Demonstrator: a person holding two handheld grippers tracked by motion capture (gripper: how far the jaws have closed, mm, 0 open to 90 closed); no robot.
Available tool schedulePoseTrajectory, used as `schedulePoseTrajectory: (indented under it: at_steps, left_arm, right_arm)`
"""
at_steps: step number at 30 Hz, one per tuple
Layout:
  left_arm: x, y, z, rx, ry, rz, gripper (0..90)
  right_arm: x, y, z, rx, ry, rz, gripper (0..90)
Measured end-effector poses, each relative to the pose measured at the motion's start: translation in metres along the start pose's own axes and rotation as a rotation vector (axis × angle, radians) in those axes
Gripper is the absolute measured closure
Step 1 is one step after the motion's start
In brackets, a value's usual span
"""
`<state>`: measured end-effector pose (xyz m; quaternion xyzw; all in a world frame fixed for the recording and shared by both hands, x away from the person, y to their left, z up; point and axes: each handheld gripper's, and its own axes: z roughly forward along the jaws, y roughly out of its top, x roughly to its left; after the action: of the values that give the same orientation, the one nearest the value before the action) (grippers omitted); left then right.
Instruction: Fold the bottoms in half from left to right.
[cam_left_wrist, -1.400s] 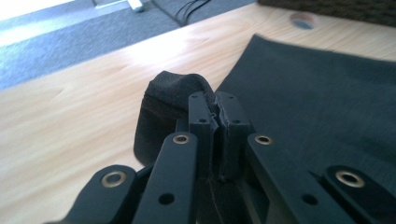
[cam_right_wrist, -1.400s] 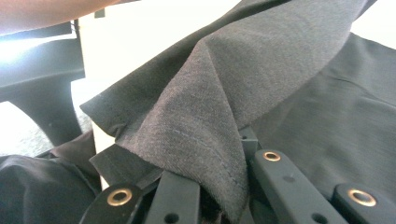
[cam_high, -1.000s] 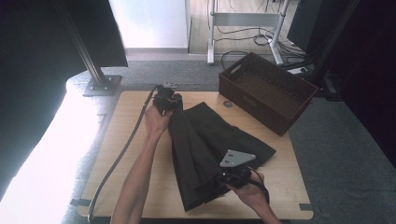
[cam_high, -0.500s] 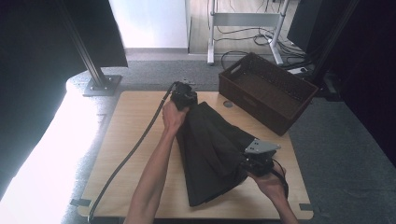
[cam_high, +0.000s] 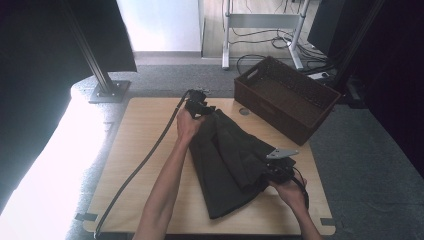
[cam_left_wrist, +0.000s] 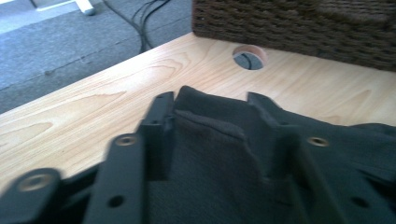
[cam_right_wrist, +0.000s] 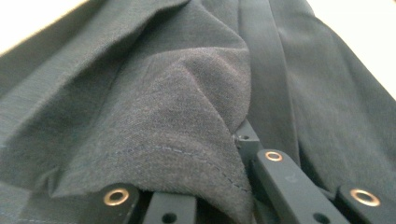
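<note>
We see the dark cloth (cam_high: 230, 165) spread mid-bench; our left tool (cam_high: 199, 107) has just been opening, a corner loose between its jaws, while our right tool (cam_high: 274, 170) pinches a fold

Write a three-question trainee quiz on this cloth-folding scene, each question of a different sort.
1. True or false: the dark grey folded cloth garment lies inside the dark brown woven basket.
2. Which tool pinches a fold of the garment: A) left tool, B) right tool?
3. Fill in: the round hole in the light wooden table lies just in front of the ____.

Key
1. False: it lies on the table, beside the basket.
2. B. The left tool's jaws have just been opening, with the garment's edge loose between them.
3. Basket.
</note>
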<state>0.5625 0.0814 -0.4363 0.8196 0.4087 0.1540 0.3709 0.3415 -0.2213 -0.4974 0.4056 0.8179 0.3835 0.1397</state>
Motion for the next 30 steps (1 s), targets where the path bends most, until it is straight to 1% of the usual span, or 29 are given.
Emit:
schedulePoseTrajectory:
  at_steps: [1,3,6,7,8,9,10,11,13,15,17,18,20,21,23,25,26,27,28,30]
  left_arm:
    - [-0.001,0.000,-0.002,0.006,-0.002,0.009,49.2]
    - [-0.005,-0.002,-0.004,0.021,0.001,0.047,43.8]
    - [-0.013,-0.007,-0.008,0.043,0.021,0.113,35.6]
    - [-0.015,-0.009,-0.010,0.037,0.022,0.122,33.4]
    - [-0.017,-0.012,-0.012,0.028,0.017,0.118,29.8]
    - [-0.017,-0.015,-0.015,0.016,-0.001,0.104,26.7]
    - [-0.018,-0.017,-0.017,0.009,-0.019,0.093,24.4]
    - [-0.018,-0.020,-0.019,0.006,-0.026,0.091,22.6]
    - [-0.020,-0.025,-0.023,0.010,-0.025,0.095,18.4]
    - [-0.021,-0.032,-0.028,0.018,-0.024,0.107,15.2]
    - [-0.023,-0.039,-0.034,0.027,-0.031,0.112,14.3]
    - [-0.023,-0.044,-0.037,0.023,-0.036,0.109,14.1]
    - [-0.026,-0.053,-0.043,0.027,-0.047,0.104,13.9]
    - [-0.027,-0.058,-0.045,0.030,-0.050,0.102,12.9]
    - [-0.033,-0.068,-0.049,0.049,-0.056,0.115,10.5]
    - [-0.040,-0.079,-0.051,0.061,-0.050,0.129,3.9]
    - [-0.044,-0.086,-0.052,0.070,-0.053,0.139,1.7]
    - [-0.049,-0.092,-0.053,0.074,-0.060,0.151,0.0]
    - [-0.053,-0.099,-0.053,0.090,-0.062,0.166,0.0]
    - [-0.061,-0.110,-0.054,0.128,-0.036,0.200,0.0]
  right_arm:
    - [-0.002,-0.002,0.001,0.006,0.010,0.009,78.8]
    - [-0.005,-0.007,0.001,0.018,0.009,0.013,74.8]
    - [-0.006,-0.013,-0.004,0.040,0.003,0.005,62.4]
    - [-0.007,-0.016,-0.007,0.041,0.002,0.006,58.5]
    - [-0.009,-0.019,-0.011,0.045,0.003,0.009,54.5]
    - [-0.010,-0.022,-0.015,0.050,0.006,0.015,51.2]
    - [-0.012,-0.025,-0.020,0.056,0.010,0.016,49.3]
    - [-0.014,-0.028,-0.024,0.060,0.016,0.024,47.0]
    - [-0.018,-0.034,-0.034,0.069,0.030,0.045,43.2]
    - [-0.021,-0.038,-0.044,0.068,0.029,0.049,42.5]
    - [-0.024,-0.040,-0.056,0.069,0.006,0.040,42.2]
    - [-0.027,-0.039,-0.062,0.066,-0.007,0.040,42.4]
    - [-0.033,-0.037,-0.072,0.034,-0.048,0.049,45.7]
    - [-0.036,-0.035,-0.074,0.020,-0.061,0.053,48.0]
    - [-0.041,-0.028,-0.073,-0.003,-0.076,0.050,52.6]
    - [-0.044,-0.021,-0.064,-0.008,-0.103,0.037,55.8]
    - [-0.045,-0.018,-0.058,-0.007,-0.108,0.029,56.6]
    - [-0.046,-0.014,-0.051,-0.006,-0.103,0.031,57.5]
    - [-0.048,-0.011,-0.044,0.000,-0.099,0.026,58.0]
    - [-0.048,-0.007,-0.028,0.015,-0.103,0.009,57.3]
